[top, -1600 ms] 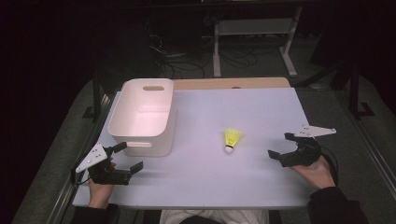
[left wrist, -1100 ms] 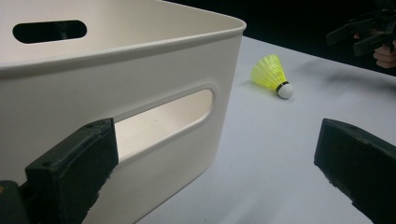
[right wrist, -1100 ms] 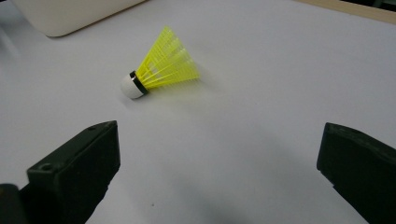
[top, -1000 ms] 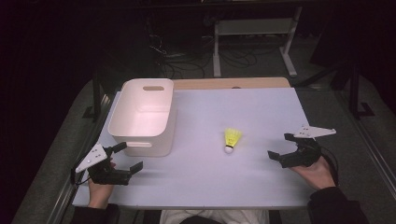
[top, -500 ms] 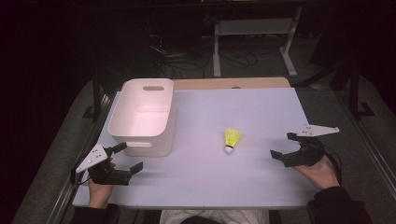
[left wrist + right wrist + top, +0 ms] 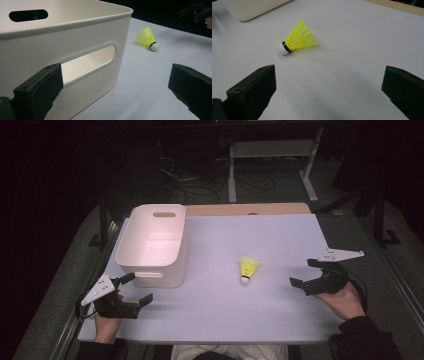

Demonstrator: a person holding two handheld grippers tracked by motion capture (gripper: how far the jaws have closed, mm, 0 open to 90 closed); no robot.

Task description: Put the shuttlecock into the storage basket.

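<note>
- We see the right gripper point(image 6: 307, 275) with jaws wide apart, holding nothing, near the shuttlecock point(image 6: 247, 269) but not touching it.
- We see the left gripper point(image 6: 135, 289) also spread open and empty, just beside the near wall of the bin point(image 6: 150, 275).
- The shuttlecock lies on its side on the white table point(image 6: 260, 320), mid-table, between bin and right gripper, cork end toward the person.
- Risk, we judge: it is light and round at the cork, so a jaw nudging it first could roll or skid it away.
- Risk: clamping on the yellow skirt point(image 6: 303, 35) could crush or bend the plastic feathers; the cork point(image 6: 282, 48) looks like a firmer hold.
- Risk: a shallow pinch could let it pop out on the way to the bin.
- Risk: the left gripper sits close to the bin wall point(image 6: 75, 62) and could bump or shove it.
- Count: one shuttlecock, one bin, two grippers, one table.
</note>
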